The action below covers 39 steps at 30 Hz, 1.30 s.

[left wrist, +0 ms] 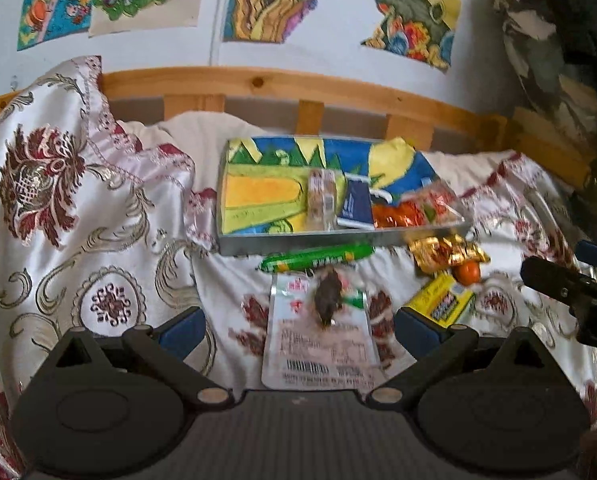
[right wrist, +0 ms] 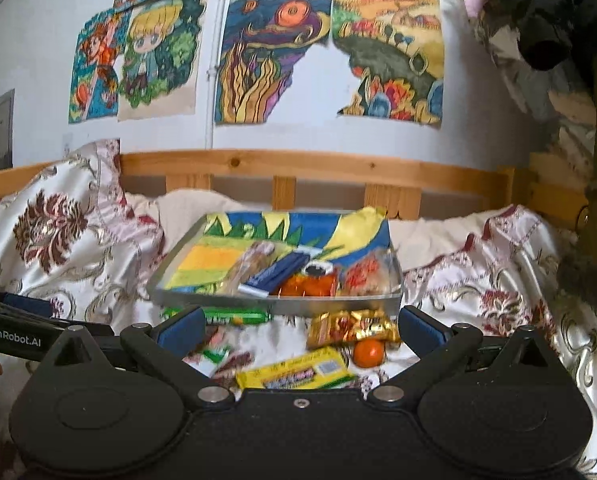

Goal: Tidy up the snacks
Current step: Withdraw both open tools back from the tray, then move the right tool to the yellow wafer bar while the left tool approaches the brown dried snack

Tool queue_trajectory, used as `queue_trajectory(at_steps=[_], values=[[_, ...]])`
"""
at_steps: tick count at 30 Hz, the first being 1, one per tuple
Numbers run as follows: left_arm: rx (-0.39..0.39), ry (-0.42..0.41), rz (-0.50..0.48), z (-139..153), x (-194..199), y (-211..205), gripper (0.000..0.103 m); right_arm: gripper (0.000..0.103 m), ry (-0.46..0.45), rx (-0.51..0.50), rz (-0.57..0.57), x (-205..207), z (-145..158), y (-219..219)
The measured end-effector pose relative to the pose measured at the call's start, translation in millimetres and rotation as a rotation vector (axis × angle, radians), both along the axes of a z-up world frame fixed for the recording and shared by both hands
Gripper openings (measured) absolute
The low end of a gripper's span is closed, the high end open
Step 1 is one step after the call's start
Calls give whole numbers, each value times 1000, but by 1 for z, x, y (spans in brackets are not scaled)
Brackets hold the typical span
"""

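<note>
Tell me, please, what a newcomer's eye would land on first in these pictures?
Probably the metal tray lined with a bright cartoon print, sitting on the floral bedspread and already holding several snacks. Next, the loose snacks in front of it: a green tube, gold packets and a small orange fruit.

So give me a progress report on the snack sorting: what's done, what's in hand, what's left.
Done: the tray already holds a clear-wrapped snack, a blue packet and orange-red bags.
In hand: nothing. The left gripper is open over the white pouch; the right gripper is open too.
Left on the bedspread: green tube, gold packet, orange ball, yellow box.
</note>
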<state>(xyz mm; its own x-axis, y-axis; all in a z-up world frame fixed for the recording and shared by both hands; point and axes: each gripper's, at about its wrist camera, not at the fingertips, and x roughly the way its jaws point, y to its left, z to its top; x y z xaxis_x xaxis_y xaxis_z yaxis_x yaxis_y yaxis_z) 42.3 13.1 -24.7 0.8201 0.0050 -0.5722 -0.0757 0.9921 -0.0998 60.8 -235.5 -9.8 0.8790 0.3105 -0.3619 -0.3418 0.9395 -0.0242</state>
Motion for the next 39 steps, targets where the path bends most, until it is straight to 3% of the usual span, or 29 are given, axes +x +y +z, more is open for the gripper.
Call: queue_trajectory(at_steps=[18, 39], values=[[3, 80, 12, -9, 0, 4, 103, 102, 136, -90, 8, 13, -21, 13], [30, 121, 48, -14, 14, 5, 102, 102, 241, -110, 78, 39, -24, 21]])
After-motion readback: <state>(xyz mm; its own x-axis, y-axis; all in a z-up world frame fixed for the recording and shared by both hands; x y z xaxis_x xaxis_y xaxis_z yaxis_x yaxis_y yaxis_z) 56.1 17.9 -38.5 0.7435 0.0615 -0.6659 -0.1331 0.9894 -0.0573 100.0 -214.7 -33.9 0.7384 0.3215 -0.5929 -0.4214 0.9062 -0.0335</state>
